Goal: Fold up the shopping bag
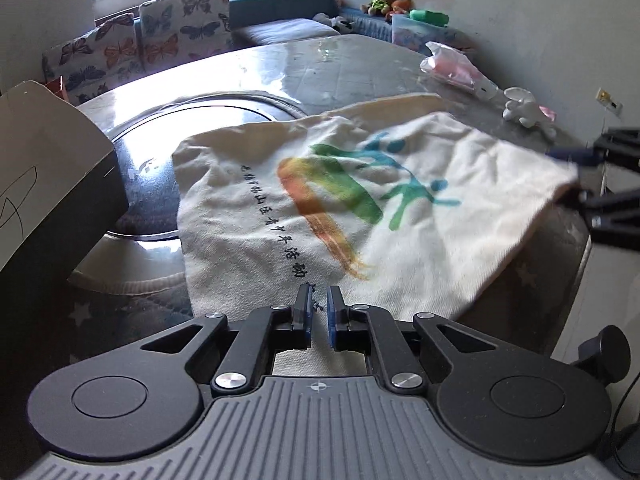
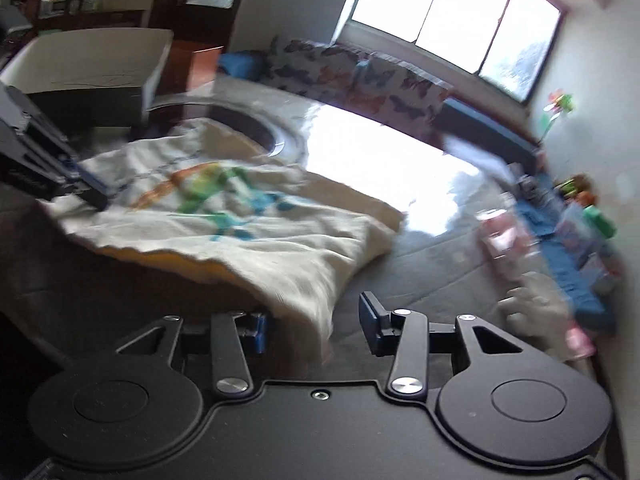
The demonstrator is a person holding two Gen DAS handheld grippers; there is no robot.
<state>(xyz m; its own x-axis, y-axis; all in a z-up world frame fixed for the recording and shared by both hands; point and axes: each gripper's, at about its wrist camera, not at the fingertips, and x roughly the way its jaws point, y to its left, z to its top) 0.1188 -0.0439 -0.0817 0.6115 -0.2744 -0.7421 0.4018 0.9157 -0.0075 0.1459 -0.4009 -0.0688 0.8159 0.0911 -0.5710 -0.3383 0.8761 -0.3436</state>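
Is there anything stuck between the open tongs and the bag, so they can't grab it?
Nothing visible is in the way. The right tongs are open, and a corner of the shopping bag already hangs between their fingers. The left tongs pinch the bag's near edge.

A dark cardboard box (image 1: 48, 184) sits at the worktop's (image 1: 320, 68) left; 2 butterfly-print cushions (image 1: 184, 28) line the window bench, a white plush toy (image 1: 524, 110) lies far right.

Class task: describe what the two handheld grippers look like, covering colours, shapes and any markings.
Both the left gripper and the right gripper are black, with angular linkage arms, silver pivot bolts, round discs on each side and blue finger pads. The left has a grey ribbed body bearing a small crosshair mark.
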